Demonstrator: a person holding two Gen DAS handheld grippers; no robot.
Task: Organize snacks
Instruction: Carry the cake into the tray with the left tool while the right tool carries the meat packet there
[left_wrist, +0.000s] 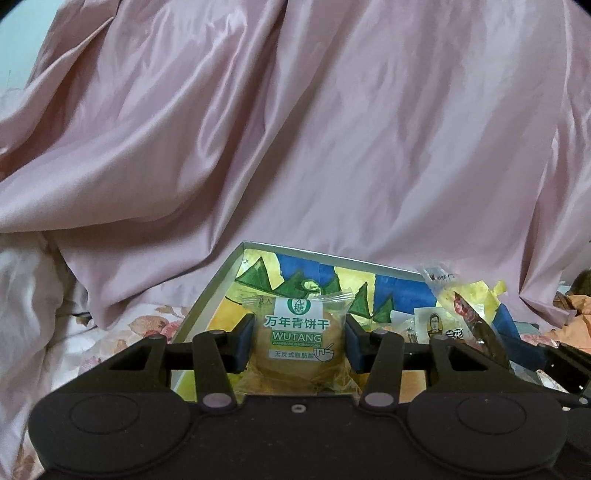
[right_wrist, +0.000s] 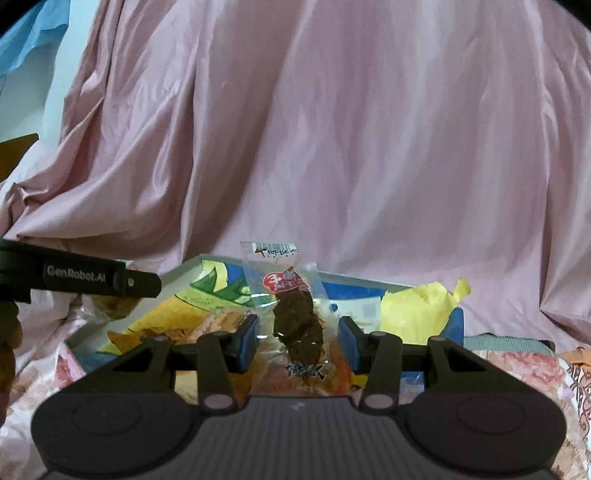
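Note:
In the left wrist view my left gripper (left_wrist: 299, 341) is shut on a clear-wrapped round biscuit packet with a green "WUTANG" label (left_wrist: 298, 334), held over the left part of a shallow box (left_wrist: 218, 284) with a colourful printed floor. In the right wrist view my right gripper (right_wrist: 298, 341) has its blue pads close on both sides of a clear packet of dark brown dried meat with a red label (right_wrist: 295, 317), held upright over the same box (right_wrist: 177, 271). That packet also shows at the right of the left wrist view (left_wrist: 469, 314).
Several small snack packets (left_wrist: 436, 325) and crumpled yellow paper (right_wrist: 421, 314) lie in the box's right part. A large pink satin cloth (left_wrist: 295, 129) hangs behind. The box rests on floral bedding (right_wrist: 517, 365). The left gripper's body (right_wrist: 77, 277) reaches in from the left.

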